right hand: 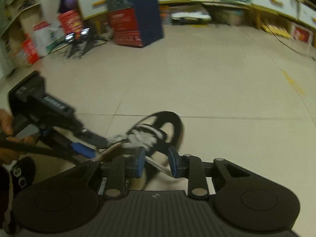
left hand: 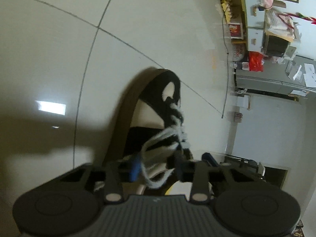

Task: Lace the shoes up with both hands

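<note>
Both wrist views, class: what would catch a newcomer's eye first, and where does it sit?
The black-and-cream shoe lies on the pale tiled floor, its white laces loose and tangled at mid-frame. In the left wrist view the left gripper has lace strands between its open fingers; in the right wrist view the right gripper hangs open just before the shoe. Behind, a red-and-navy box stands before cluttered shelves.

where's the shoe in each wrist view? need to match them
Left wrist: the black and cream shoe runs from bottom centre up to mid-frame, toe pointing away, just beyond the left gripper.
Right wrist: the shoe sits centre, slightly below the middle, ahead of the right gripper.
Shared landmark: the white laces.
</note>
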A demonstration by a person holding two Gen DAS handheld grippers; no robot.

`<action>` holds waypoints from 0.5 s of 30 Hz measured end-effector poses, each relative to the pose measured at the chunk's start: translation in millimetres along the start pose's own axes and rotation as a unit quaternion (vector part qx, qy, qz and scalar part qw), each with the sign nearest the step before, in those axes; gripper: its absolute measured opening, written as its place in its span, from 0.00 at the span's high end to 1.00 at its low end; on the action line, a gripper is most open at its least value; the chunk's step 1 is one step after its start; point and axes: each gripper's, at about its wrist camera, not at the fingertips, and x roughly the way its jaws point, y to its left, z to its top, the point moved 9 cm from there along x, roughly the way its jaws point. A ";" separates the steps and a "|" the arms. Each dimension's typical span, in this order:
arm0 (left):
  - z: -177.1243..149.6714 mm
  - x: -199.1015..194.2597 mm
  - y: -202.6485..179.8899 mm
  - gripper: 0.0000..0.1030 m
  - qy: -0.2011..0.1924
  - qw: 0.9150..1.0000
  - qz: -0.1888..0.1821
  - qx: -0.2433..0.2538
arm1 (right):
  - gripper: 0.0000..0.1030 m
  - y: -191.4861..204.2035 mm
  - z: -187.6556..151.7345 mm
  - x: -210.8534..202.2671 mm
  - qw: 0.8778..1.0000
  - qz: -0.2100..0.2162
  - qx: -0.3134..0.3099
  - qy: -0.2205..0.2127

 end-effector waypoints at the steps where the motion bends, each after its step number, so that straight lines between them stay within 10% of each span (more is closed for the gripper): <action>1: 1.1 -1.0 -2.1 0.84 -0.001 1.000 -0.002 0.003 | 0.72 -3.0 -0.5 0.3 1.000 -0.002 0.009 0.000; 15: 12.2 2.6 -61.7 0.91 -0.004 0.998 -0.051 0.049 | 0.72 -10.6 -15.6 16.1 0.999 -0.009 0.030 0.030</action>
